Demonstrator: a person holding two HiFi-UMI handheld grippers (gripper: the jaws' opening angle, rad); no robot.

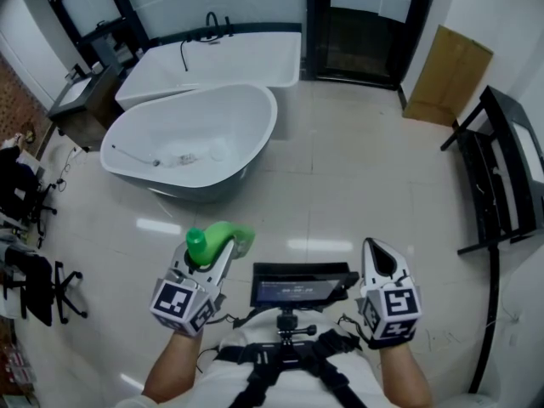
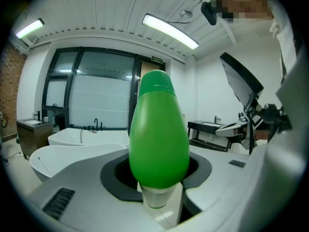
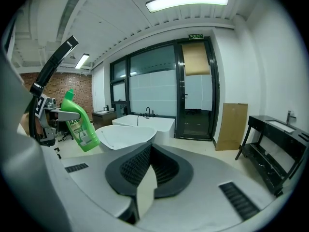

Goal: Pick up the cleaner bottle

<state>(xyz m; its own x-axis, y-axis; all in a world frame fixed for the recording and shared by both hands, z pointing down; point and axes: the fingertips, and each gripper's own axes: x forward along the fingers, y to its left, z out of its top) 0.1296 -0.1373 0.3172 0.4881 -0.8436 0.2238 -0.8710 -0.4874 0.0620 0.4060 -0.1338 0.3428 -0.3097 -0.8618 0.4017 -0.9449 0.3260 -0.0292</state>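
Left gripper [image 1: 209, 264] is clamped on the green cleaner bottle [image 1: 228, 233], a smooth plastic teardrop with an angled neck and a printed label, held above glossy floor tiles [image 1: 357, 168]. Right gripper [image 1: 381, 255] is pressed closed, empty. A white oval bathtub [image 1: 259, 130] stands ahead.

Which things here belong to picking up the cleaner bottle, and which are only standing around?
Belong to the job:
- green cleaner bottle
- left gripper, shut on the bottle

Only standing around:
- right gripper, shut and empty
- oval bathtub
- rectangular bathtub
- cardboard sheet
- black stand
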